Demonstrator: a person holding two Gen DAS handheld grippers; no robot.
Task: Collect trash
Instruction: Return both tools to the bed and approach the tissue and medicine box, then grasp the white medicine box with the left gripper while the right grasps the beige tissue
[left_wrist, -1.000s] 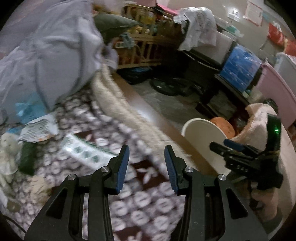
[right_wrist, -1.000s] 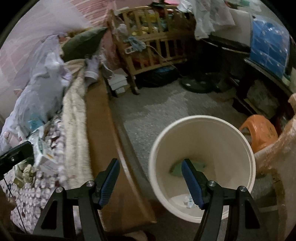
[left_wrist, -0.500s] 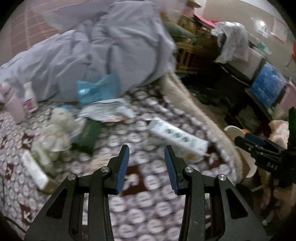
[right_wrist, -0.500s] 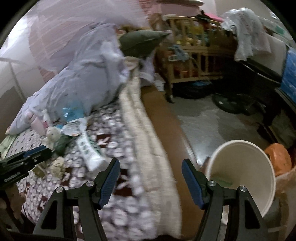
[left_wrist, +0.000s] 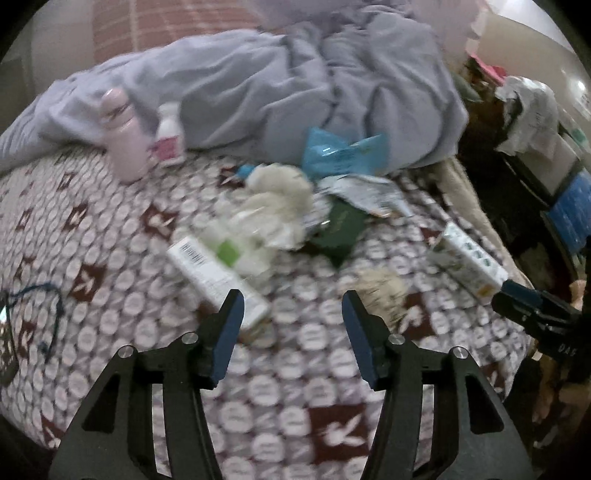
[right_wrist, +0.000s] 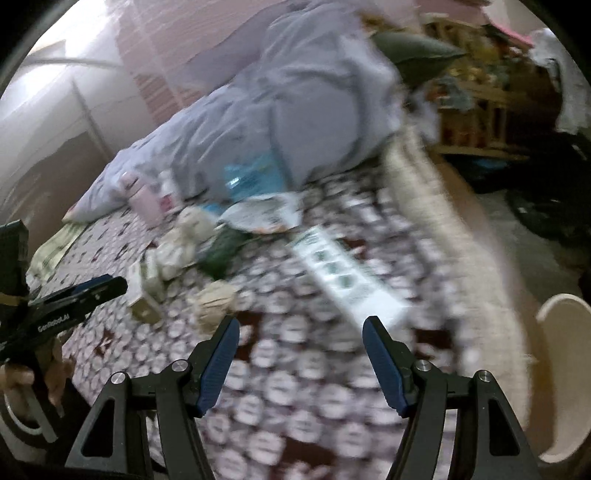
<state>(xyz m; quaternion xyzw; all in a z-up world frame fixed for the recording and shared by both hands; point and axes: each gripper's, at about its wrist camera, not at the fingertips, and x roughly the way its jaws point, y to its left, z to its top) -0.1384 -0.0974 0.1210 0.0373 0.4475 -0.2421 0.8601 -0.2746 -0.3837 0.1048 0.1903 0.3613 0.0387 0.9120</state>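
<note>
Both views have swung from the white bin (right_wrist: 561, 373) to bed litter; left gripper (left_wrist: 291, 321), empty, jaws opening near a barcoded box (left_wrist: 216, 275), right gripper (right_wrist: 301, 350) parted, empty; blur may hide the adjacent, probably non-trash, plush toy (left_wrist: 280, 195), risking a mistaken pick.

My left hand-held gripper (left_wrist: 291, 317) is a black frame with triangular cut-outs and round silver screw heads at the joints. Its two fingers (left_wrist: 229, 332) carry ribbed dark-blue pads on their inner faces. My right hand-held gripper (right_wrist: 301, 347) is built the same: black arms, silver screws, blue ribbed pads. Seen from the right wrist camera, the left one bears small white lettering on its black side and a green upright part behind.
</note>
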